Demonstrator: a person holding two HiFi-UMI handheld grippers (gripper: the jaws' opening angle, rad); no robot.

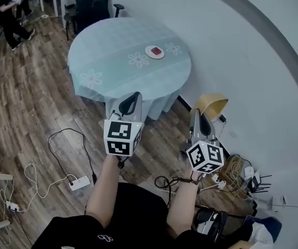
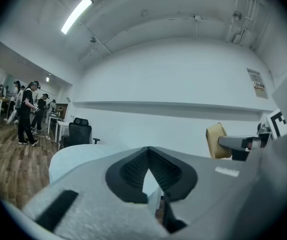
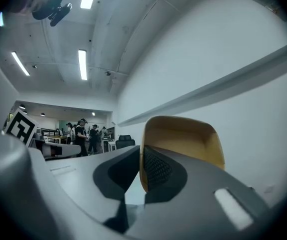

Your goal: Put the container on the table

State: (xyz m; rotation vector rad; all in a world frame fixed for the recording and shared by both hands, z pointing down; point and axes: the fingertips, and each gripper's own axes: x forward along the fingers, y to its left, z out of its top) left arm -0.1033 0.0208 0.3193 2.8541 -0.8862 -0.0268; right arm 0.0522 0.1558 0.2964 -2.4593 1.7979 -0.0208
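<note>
The container (image 1: 212, 106) is a tan, rounded plastic tub, held in the air near the white wall, to the right of the round table (image 1: 112, 45). My right gripper (image 1: 199, 117) is shut on its rim; in the right gripper view the container (image 3: 183, 139) fills the space just past the gripper (image 3: 142, 160), one jaw inside it and one outside. My left gripper (image 1: 132, 99) hangs in front of the table's near edge, shut with nothing in it. In the left gripper view the gripper (image 2: 148, 156) points at the table (image 2: 78, 156), with the container (image 2: 214, 140) at the right.
The table has a pale blue cloth and carries a small white plate (image 1: 154, 52) with something red on it. A black office chair (image 1: 92, 4) stands behind it. Power strips and cables (image 1: 71, 180) lie on the wood floor. People (image 1: 6, 14) stand far left.
</note>
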